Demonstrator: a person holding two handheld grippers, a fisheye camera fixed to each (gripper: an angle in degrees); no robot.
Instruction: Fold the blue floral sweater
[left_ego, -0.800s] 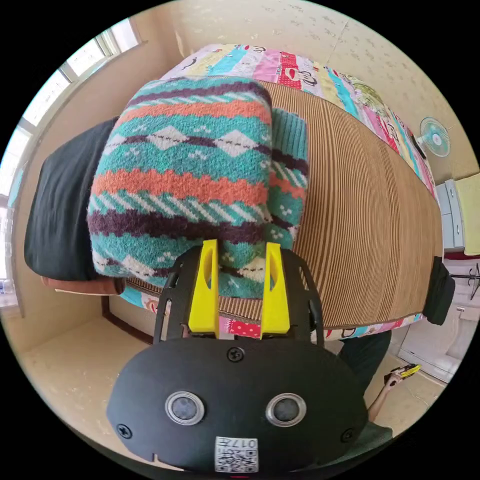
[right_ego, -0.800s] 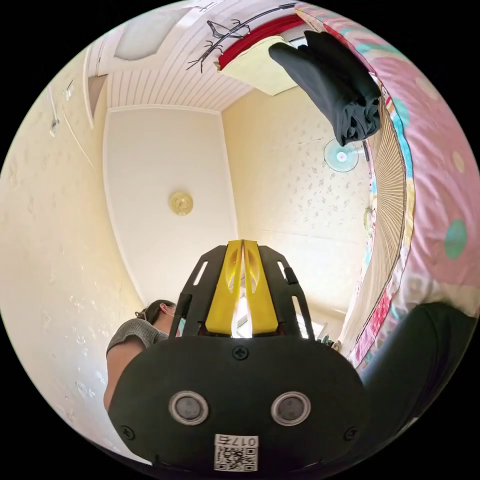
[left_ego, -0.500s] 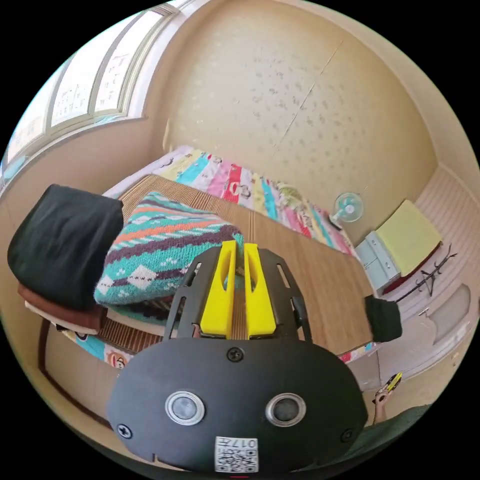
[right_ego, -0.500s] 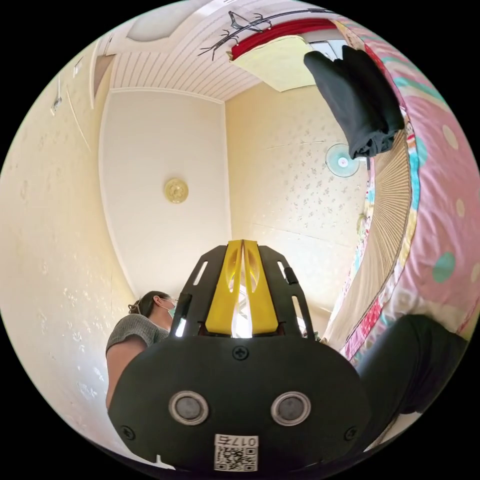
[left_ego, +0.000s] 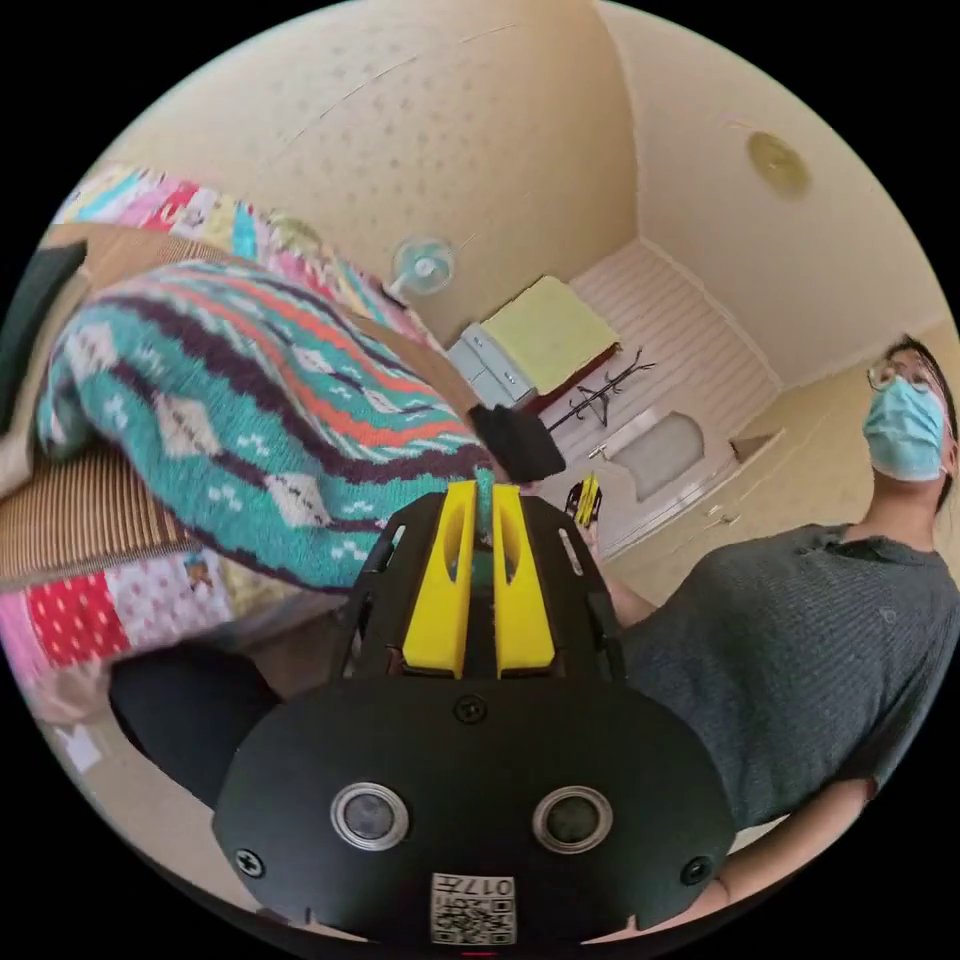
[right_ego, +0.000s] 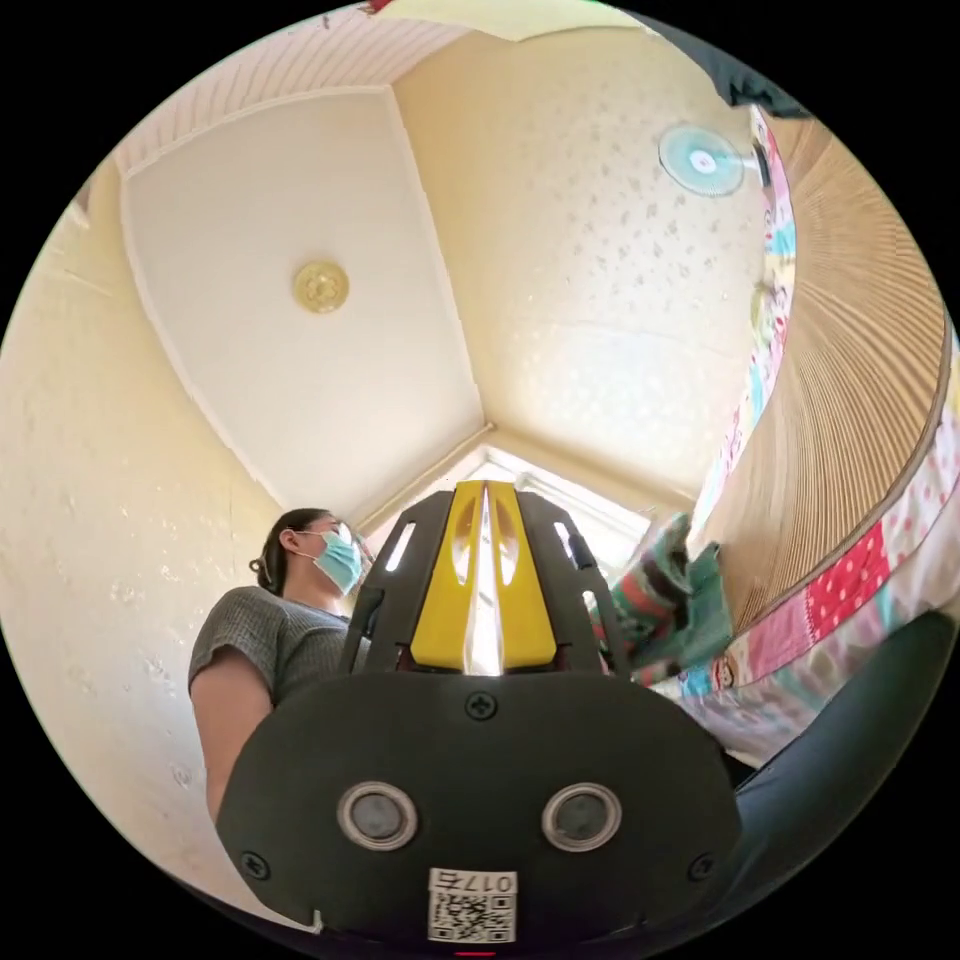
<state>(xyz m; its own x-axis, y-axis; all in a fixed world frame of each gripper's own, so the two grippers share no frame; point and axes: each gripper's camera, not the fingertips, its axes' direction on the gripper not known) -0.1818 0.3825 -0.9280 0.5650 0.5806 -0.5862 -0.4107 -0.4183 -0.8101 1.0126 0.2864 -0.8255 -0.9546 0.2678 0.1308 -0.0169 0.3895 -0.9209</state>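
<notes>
Left tool (left_ego: 478, 520) pinches folded sweater (left_ego: 250, 400) at bed edge (left_ego: 90, 610) (right tool (right_ego: 485, 560) pressed together, idle); folding looks done, next stow it.

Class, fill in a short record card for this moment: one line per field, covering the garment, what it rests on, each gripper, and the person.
Garment: patterned knit sweater, teal with orange and dark purple bands, folded
Support: woven mat over a patchwork cover
Left gripper: jaws nearly together, a bit of teal knit between the tips
Right gripper: jaws together, nothing held, aimed at the ceiling
Person: grey top, standing beside the bed
Background: wall fan
</notes>
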